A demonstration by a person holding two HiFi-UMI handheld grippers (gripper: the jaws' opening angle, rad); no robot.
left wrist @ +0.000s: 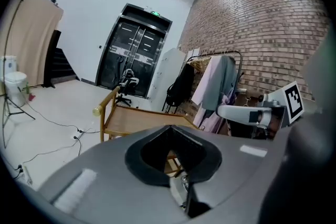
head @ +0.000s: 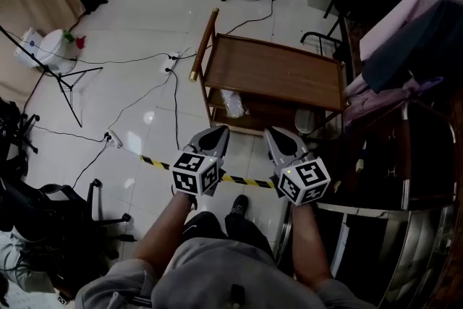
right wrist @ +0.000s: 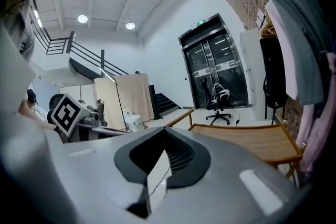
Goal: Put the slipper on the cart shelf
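I hold one tool in each hand, low in front of my body, and both point toward the wooden cart [head: 278,72]. My left tool [head: 205,155] is closed tight on the first slipper [head: 211,140], which is grey. In the left gripper view this slipper fills the lower half of the picture, with its dark-rimmed opening turned to the camera. My right tool [head: 289,160] is clamped in the same way on the second slipper [head: 283,142], also grey. In the right gripper view a pale jaw reaches into its opening, where a ribbed inner sole shows.

Both slippers are in the air, side by side, toes forward. They are just before the near long edge of the cart and do not touch it. The cart stands on the pale floor, with its handle [head: 205,43] at the left end. On its lower shelf a clear plastic bag [head: 233,103] lies near the left end. A black and yellow tape [head: 246,179] runs across the floor below my tools. Clothes [head: 405,25] hang on a rack just beside the right end of the cart
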